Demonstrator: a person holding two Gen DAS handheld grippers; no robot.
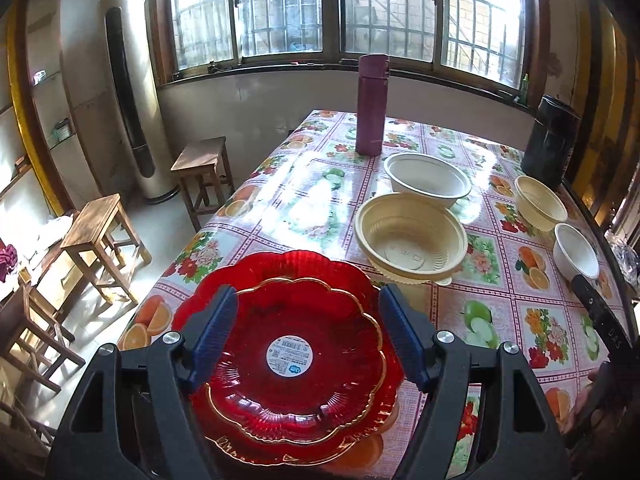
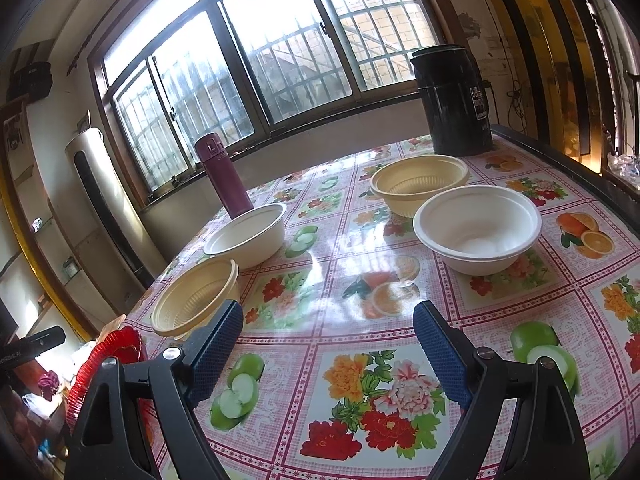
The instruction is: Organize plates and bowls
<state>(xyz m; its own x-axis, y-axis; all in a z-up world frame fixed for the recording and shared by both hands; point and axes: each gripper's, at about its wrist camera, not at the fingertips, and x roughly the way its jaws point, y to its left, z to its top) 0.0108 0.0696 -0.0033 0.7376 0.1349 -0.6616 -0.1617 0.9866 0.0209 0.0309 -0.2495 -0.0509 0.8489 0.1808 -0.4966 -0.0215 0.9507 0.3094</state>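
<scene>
Left gripper [image 1: 308,336]: jaws apart, nothing between the pads; it hangs over the red plates [image 1: 288,360], two nested at the near left corner of the table [image 1: 280,200]. Risk: the stack sits right at the table edge, and the lower plate appears to overhang it. A clumsy grip on the rim, or a sideways nudge, could tip both to the floor. The plates look like glass or hard plastic; which, I cannot tell.

Next right, a cream bowl [image 1: 412,236] stands just beside the plates, with a white bowl [image 1: 428,180] behind it. A jaw swinging wide could knock the cream one. The flask [image 1: 372,104] behind is tall and narrow, so easily toppled.

Right gripper [image 2: 328,344]: jaws wide, empty, over bare tablecloth. Ahead of it stand a second white bowl [image 2: 478,226] and a second cream bowl [image 2: 420,182], near each other. These bowls look light; a one-sided pinch may skid them on the glossy cloth.

Hidden or unclear: the plates' near rim lies under the left gripper body; in the right view only a red sliver shows. The dark canister [image 2: 454,100] is unreadable. Whether the near cream bowl is one or several nested cannot be settled.
</scene>
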